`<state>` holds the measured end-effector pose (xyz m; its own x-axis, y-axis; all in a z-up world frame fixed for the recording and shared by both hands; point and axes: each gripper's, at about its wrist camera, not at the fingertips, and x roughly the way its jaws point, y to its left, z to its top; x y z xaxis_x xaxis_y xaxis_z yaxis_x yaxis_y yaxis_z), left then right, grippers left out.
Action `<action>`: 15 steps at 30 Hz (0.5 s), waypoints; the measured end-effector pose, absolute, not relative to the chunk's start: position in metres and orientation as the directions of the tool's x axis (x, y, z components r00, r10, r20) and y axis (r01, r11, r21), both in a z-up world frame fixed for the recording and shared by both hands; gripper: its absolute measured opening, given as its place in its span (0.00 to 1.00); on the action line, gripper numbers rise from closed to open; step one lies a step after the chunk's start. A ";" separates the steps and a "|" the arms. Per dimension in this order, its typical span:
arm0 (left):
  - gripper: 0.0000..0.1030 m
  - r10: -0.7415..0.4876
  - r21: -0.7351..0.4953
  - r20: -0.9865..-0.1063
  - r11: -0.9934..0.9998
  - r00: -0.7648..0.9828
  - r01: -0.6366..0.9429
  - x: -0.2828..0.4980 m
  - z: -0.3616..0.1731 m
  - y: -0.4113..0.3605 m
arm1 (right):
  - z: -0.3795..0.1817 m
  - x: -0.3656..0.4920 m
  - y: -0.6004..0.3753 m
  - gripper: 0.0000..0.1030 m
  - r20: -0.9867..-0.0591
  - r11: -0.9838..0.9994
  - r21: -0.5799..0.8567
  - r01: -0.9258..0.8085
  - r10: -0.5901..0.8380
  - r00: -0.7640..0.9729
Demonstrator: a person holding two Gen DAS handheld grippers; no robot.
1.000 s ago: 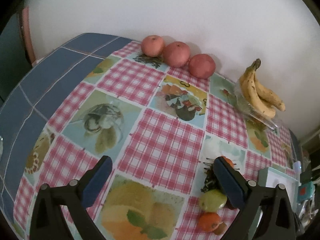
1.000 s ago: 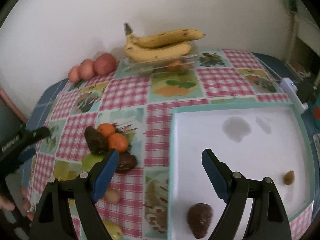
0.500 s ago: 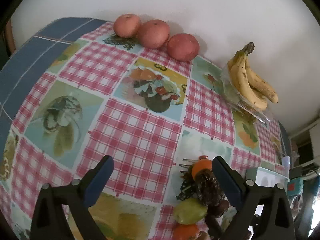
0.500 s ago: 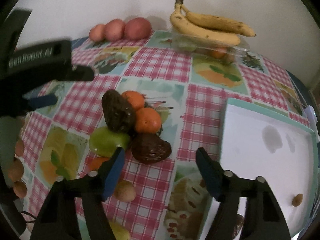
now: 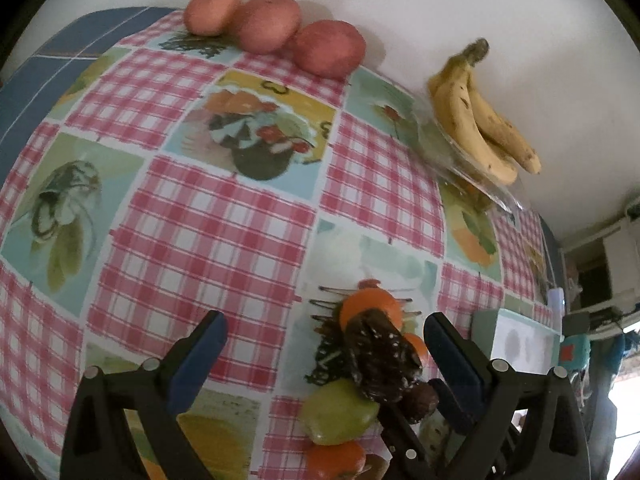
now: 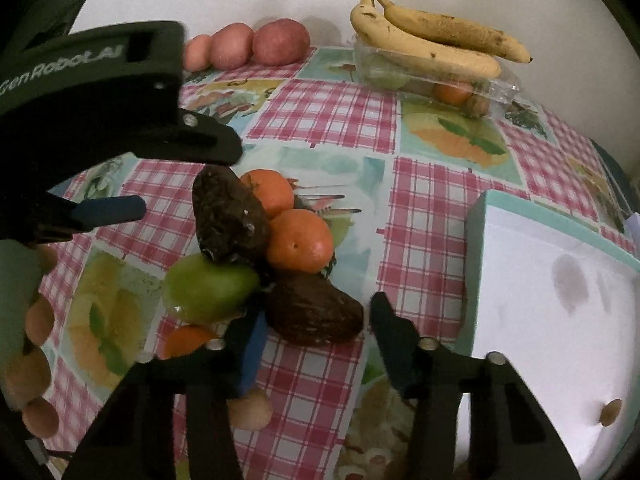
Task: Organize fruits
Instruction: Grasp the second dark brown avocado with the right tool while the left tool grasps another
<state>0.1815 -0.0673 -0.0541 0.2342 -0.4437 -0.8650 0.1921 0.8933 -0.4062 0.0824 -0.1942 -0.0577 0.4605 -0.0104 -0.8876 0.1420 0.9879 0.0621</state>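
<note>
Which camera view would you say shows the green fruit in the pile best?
The right wrist view: the green fruit lies nearly whole and lit beside the dark avocado. The left wrist view shows it low, partly behind gripper parts.

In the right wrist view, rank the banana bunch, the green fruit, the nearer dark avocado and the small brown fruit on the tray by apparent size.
1. banana bunch
2. nearer dark avocado and green fruit: look alike, not ranked
3. small brown fruit on the tray

The bananas lie farther away, so they are truly largest.

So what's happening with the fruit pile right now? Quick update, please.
Right gripper closing around a dark avocado. Left gripper open over the table. Green fruit crowds the avocado's side.
</note>
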 end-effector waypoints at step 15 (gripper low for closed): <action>0.47 -0.529 -0.507 -0.840 0.845 0.120 0.170 0.172 -0.064 -0.084 | -0.059 0.070 -0.205 0.46 -0.893 0.983 0.078 0.164 -0.005 0.450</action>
